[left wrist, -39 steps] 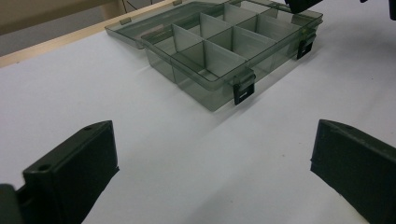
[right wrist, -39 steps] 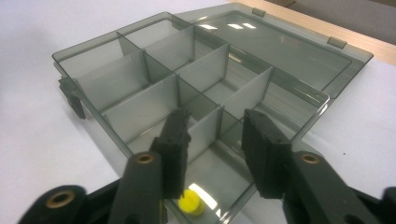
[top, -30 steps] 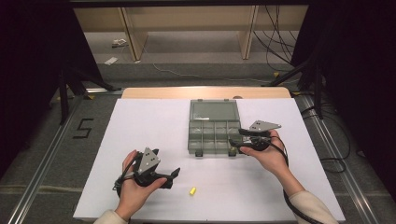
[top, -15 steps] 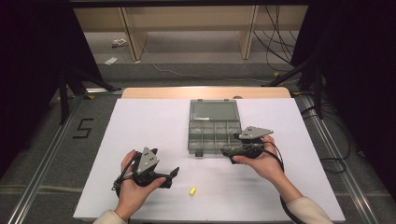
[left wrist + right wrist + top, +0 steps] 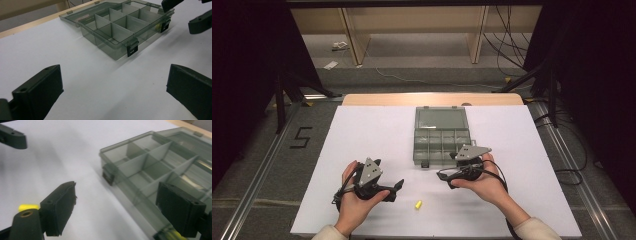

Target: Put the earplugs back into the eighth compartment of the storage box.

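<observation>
Small yellow piece (image 5: 417, 204) lies loose on the white table (image 5: 362, 135), between both grippers, just left of the right gripper (image 5: 443, 175), whose empty jaws have just been opening. Looks light, stubby, maybe soft; pinch across its middle. Left gripper (image 5: 398, 186) released, empty. Open compartment box (image 5: 442, 142) ahead.
</observation>
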Tool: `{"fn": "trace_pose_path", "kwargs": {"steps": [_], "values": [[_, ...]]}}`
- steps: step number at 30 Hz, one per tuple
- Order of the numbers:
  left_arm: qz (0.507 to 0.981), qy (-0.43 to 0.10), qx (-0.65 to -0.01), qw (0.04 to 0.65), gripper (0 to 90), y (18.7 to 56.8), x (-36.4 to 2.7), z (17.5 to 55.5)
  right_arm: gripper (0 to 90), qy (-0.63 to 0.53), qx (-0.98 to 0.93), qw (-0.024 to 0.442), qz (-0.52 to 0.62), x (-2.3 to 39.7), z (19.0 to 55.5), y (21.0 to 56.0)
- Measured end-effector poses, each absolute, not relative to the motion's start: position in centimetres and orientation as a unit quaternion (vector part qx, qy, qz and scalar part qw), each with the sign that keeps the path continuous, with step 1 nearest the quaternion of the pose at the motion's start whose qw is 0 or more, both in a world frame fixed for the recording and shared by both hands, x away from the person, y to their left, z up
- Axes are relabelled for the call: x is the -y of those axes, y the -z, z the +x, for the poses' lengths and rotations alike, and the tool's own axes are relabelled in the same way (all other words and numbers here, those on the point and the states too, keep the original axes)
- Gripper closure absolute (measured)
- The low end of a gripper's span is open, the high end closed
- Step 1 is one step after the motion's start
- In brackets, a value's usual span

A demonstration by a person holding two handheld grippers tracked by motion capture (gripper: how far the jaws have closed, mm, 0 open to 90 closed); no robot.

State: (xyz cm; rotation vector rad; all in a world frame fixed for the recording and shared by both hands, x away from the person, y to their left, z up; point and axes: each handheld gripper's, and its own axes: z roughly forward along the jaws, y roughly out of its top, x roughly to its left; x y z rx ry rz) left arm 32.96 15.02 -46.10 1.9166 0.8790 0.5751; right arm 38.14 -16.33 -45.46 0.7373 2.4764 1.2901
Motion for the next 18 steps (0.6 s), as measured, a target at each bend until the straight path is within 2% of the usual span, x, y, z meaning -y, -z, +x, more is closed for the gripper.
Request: {"fn": "trace_pose_path", "kwargs": {"steps": [18], "values": [[0.778,-0.232,-0.358,0.461,0.0,46.1,-15.0,33.0,20.2,-0.43,-0.872,0.084,0.218,12.9,35.7,47.2]]}}
